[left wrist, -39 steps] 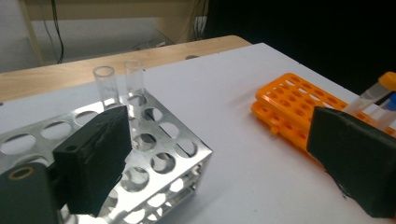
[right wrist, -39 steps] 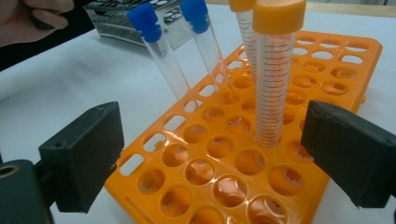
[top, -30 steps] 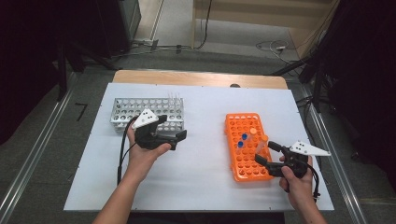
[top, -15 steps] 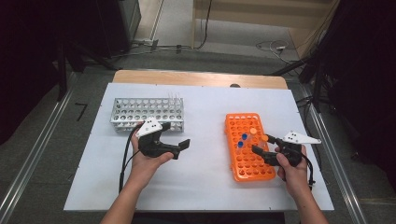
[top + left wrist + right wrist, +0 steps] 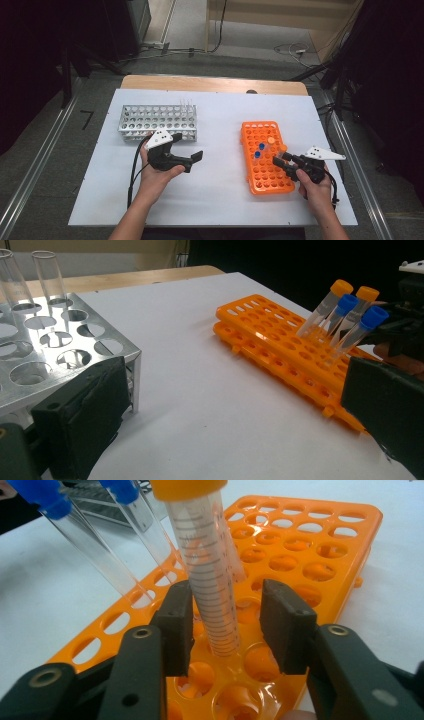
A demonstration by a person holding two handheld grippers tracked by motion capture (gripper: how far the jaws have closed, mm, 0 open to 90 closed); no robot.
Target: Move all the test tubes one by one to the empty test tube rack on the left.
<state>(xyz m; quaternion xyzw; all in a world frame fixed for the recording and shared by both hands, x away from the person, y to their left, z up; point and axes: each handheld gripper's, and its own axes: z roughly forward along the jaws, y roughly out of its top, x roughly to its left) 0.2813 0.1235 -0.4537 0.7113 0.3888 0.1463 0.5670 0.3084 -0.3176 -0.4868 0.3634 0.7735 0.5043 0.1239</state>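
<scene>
over the orange rack [image 5: 320, 535], right gripper [image 5: 227, 625] fingers closing around a tube [image 5: 207, 580].

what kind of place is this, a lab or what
Probably a lab-style test bench: an orange tube rack with capped tubes, a metal rack with glass tubes, on a white table.

I'm working in a lab: a white bench [image 5: 220, 200] carries a metal test-tube rack [image 5: 157, 121] and an orange tube rack [image 5: 265, 160] of capped sample tubes [image 5: 350, 325].
</scene>
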